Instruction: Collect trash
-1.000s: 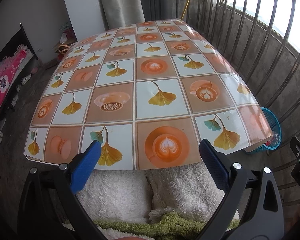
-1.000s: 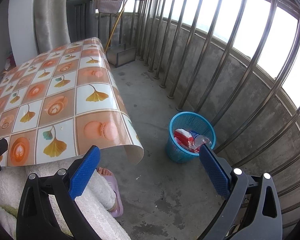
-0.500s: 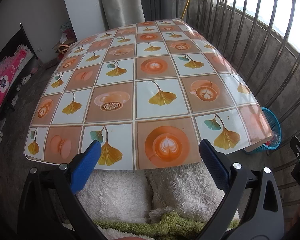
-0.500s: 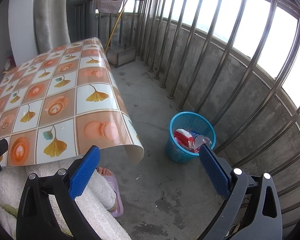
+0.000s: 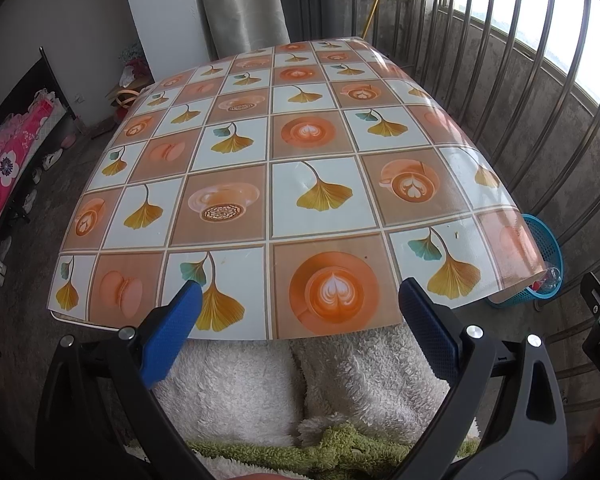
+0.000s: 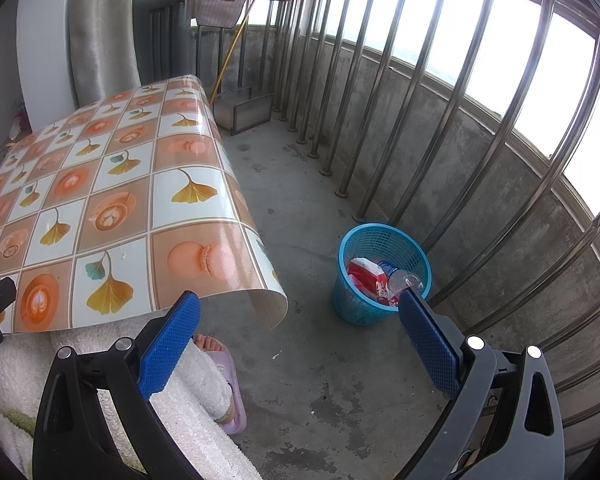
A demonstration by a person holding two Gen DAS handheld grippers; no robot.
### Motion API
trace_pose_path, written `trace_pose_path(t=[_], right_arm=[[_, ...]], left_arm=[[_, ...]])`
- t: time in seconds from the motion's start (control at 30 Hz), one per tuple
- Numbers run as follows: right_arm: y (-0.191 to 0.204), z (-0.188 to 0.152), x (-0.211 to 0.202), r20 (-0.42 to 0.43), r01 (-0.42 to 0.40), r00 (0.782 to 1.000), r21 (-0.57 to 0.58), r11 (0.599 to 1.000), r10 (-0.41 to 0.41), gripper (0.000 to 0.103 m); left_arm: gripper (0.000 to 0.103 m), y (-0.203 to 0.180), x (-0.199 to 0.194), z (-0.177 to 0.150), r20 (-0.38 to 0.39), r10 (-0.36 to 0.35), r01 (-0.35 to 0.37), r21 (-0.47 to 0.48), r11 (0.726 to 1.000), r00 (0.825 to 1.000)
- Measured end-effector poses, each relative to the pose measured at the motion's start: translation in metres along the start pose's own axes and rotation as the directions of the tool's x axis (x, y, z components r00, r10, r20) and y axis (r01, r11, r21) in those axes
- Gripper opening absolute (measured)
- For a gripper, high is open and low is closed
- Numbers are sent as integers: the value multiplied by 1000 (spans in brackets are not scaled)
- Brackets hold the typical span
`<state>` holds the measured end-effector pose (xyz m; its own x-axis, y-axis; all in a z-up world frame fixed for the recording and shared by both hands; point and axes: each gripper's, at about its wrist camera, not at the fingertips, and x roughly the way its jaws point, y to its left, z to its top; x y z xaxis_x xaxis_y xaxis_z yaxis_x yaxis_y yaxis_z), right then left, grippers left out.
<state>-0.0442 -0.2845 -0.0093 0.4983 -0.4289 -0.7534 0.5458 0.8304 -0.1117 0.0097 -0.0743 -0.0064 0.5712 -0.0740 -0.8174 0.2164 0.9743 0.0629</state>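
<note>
Two grippers are held up by a person sitting at a table, and both have their blue fingers spread wide with nothing between them. The left gripper (image 5: 300, 312) hangs over the near edge of the table (image 5: 312, 152). The tabletop has a shiny cloth with orange coffee cups and yellow leaves on it, and no trash shows on the cloth. The person's lap (image 5: 292, 384), in fluffy white and green cloth, shows under the near edge.

The right gripper (image 6: 300, 320) points past the right near corner of the table, down at the grey floor (image 6: 324, 364). A blue basket (image 6: 382, 274) stands on the floor, off the right edge of the table and close to the metal railing (image 6: 452, 92). The trash is inside the basket: a red and white wrapper (image 6: 366, 276) and a clear plastic bottle (image 6: 400, 278) lie side by side, touching. The right blue finger (image 6: 428, 340) covers part of the basket's near rim in this view. A bare foot in a purple slipper (image 6: 228, 376) rests on the floor below the curled corner of the cloth.
</note>
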Motion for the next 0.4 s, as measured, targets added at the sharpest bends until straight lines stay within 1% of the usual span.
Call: trace_pose_path(t=[0.4], right_arm=[[1,0,-1,3,0,1000,-2,1000,0,97]], left_arm=[[94,1,0,1,-3,-1,1,0,1000,1000]])
